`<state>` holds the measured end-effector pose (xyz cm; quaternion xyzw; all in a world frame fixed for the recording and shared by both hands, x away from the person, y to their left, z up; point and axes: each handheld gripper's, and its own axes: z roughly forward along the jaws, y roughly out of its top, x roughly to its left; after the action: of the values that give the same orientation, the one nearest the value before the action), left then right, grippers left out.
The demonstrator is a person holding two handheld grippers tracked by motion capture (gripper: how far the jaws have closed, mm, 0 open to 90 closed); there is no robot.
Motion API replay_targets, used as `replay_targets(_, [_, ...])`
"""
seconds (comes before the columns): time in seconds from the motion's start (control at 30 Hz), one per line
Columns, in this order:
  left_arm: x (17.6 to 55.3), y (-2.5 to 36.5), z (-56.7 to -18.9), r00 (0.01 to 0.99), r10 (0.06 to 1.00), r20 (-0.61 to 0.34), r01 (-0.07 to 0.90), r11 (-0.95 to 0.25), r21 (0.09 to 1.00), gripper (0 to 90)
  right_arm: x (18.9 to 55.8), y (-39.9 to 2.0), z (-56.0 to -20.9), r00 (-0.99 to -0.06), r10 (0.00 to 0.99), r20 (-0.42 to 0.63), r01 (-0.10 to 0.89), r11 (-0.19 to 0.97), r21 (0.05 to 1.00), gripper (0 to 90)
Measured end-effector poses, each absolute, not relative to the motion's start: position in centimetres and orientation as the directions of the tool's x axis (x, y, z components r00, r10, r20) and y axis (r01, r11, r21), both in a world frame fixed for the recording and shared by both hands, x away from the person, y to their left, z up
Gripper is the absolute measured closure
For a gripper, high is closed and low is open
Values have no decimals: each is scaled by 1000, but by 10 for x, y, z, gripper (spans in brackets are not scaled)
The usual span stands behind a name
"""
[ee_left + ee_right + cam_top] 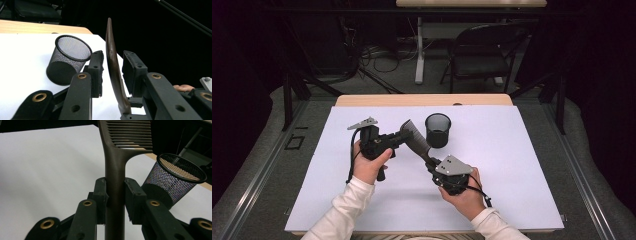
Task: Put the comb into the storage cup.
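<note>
A dark brown comb [414, 135] with a long handle hangs in the air over the white sheet [512, 165]. My right gripper [429, 161] is shut on its handle; in the right gripper view the pads press both sides of the handle [115, 170]. My left gripper [404, 134] reaches in from the left at the toothed head. In the left gripper view the comb [112, 67] stands edge-on between the jaws with a narrow gap on each side, so that gripper [113, 55] is open. A black mesh cup [438, 130] stands upright just behind the comb.
The white sheet covers a wooden table [422, 100] whose far edge shows behind the cup [68, 58]. A folding chair [484, 55] and cables stand on the floor beyond. Bare sheet lies to the left, the right and in front of my hands.
</note>
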<state>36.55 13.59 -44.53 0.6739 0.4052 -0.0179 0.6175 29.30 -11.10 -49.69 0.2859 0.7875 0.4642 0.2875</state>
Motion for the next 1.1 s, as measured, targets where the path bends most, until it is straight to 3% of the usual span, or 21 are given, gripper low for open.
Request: replay_targets(1.1, [369,139,-450,638,472,-609,631,133,764,815,293,-108,-500,-672,714,-194,178,410,894,728])
